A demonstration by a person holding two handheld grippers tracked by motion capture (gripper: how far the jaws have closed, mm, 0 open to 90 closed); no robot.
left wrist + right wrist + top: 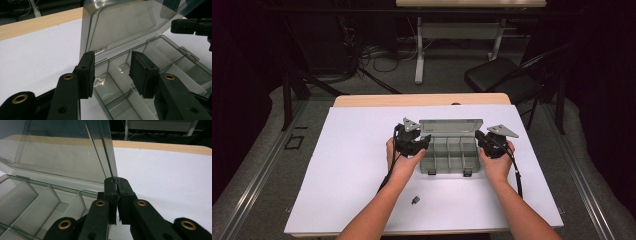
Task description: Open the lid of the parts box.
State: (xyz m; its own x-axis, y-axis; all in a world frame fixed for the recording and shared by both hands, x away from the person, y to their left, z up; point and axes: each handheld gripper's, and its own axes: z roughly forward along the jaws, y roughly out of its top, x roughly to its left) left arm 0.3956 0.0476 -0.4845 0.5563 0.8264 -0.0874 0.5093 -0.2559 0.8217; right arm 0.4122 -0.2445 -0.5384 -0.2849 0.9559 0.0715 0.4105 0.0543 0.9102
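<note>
My right gripper [117, 182] clamps the lid [451, 126] edge; my left gripper [112, 72] is spread. One box [449, 155] lies long axis left-right, lid upright at the far side.

Bright table, dark surroundings, soft focus.

One line of small dark print stands on the lower edge of the organizer box lid [120, 27], seen in the left gripper view; it is too small to read. No other markings legible.
</note>
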